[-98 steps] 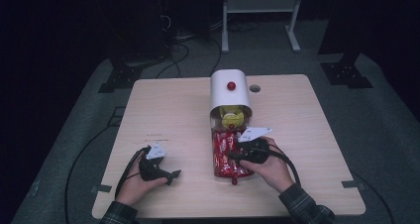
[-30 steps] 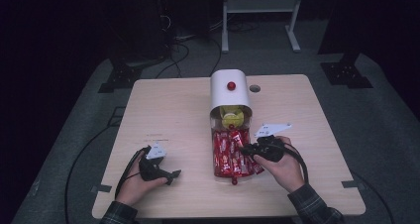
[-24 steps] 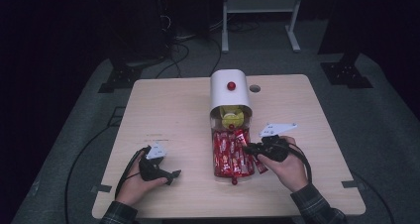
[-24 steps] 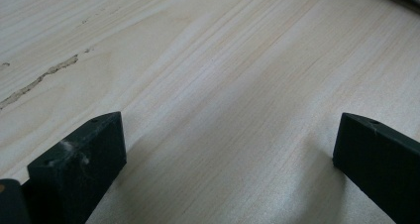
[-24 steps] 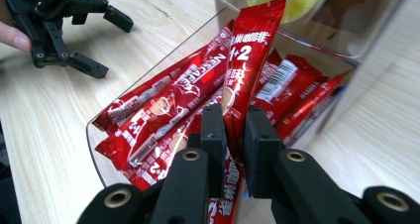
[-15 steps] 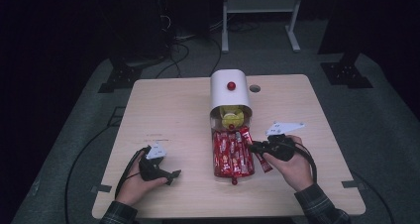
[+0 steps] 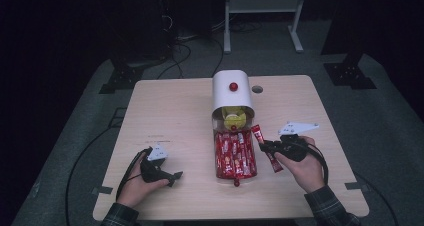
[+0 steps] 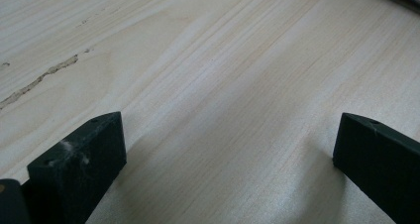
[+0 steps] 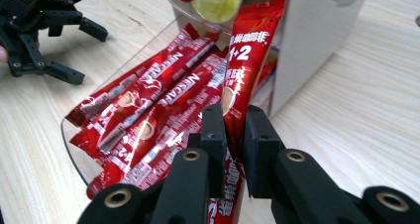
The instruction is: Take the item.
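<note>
Right of centre in the high view, the right gripper (image 7: 267, 148) is clamped on one red coffee sachet (image 7: 265, 147), jaws pinched onto its middle, sachet clear of the tray (image 7: 235, 177) and just beside its right edge. Remaining sachets (image 9: 148, 120) lie in the tray below the white dispenser (image 7: 231, 93). Left gripper (image 7: 172, 176), lower left, rests on the table (image 7: 165, 111) w/ jaws apart, nothing btwn them. Step: sachet extraction. Next move likely calls for carrying it to bare table w/o loosening the grip.
</note>
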Motion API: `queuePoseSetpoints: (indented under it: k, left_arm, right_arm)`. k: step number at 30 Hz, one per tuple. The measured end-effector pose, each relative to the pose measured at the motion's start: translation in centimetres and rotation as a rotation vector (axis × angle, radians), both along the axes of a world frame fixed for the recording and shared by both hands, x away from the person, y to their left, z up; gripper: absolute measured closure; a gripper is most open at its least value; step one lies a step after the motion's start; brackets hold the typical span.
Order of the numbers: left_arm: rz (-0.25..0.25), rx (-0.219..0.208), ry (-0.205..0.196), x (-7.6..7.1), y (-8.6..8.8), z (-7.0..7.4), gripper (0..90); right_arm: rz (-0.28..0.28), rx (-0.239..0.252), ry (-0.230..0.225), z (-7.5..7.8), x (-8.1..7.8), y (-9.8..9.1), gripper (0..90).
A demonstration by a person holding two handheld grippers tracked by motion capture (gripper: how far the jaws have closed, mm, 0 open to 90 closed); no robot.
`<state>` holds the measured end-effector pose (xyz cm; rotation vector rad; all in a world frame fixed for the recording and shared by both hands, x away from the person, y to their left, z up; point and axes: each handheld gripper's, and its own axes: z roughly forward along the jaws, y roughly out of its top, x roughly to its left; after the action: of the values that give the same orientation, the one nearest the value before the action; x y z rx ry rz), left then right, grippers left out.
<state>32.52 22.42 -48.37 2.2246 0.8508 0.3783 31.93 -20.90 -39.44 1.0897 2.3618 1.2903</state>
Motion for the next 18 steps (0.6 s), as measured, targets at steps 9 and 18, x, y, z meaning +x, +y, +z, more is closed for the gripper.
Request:
queuePoseSetpoints:
  k: [9, 18]
  left_arm:
    - [0.0, 0.0, 0.0, 0.0, 0.0, 0.0, 0.0]
    - [0.0, 0.0, 0.001, 0.0, 0.0, 0.0, 0.0]
  right_arm:
    - [-0.033, 0.001, -0.002, -0.2, -0.1, -1.3, 80.1]
    - [-0.076, -0.001, 0.002, -0.5, 0.1, -2.8, 80.3]
